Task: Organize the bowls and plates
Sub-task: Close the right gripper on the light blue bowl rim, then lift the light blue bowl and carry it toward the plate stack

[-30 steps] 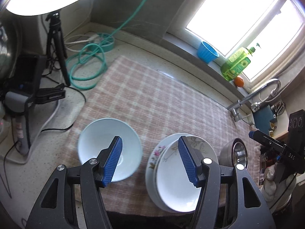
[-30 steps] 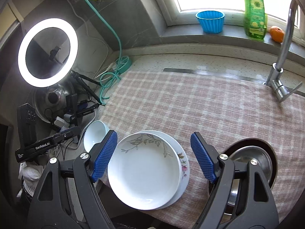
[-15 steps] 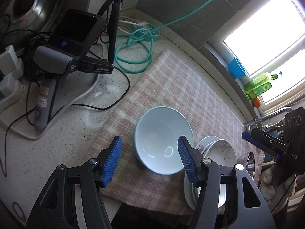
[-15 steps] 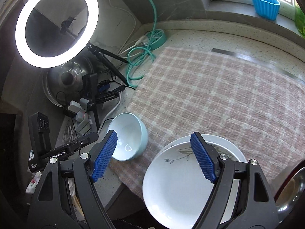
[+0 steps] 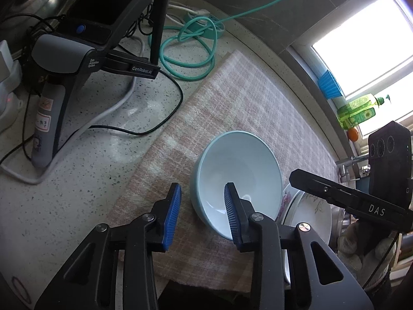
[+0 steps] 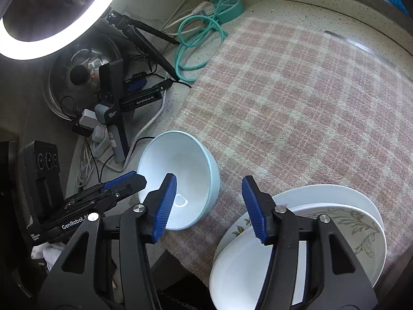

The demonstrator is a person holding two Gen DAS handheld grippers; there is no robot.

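A pale blue bowl [image 5: 240, 170] sits tilted on the pink checked cloth [image 5: 247, 103] near its left front corner; it also shows in the right wrist view [image 6: 180, 175]. My left gripper [image 5: 202, 208] is open and straddles the bowl's near rim, with one finger inside the bowl and one outside. My right gripper [image 6: 209, 206] is open, just above the bowl's right side. A stack of white floral plates [image 6: 335, 222] lies to the right of the bowl, partly under the right gripper; it also shows in the left wrist view [image 5: 309, 211].
A spare gripper on a stand [image 5: 67, 59] with black and white cables stands on the speckled counter to the left. A teal hose coil [image 5: 188, 49], a ring light [image 6: 51, 13] and a steel pot lid [image 6: 77, 72] lie behind. A blue cup [image 5: 330, 84] and green bottle [image 5: 358, 111] stand on the windowsill.
My left gripper has narrowed and moved down onto the bowl's near rim. My right gripper has swung left, from over the plates toward the bowl.
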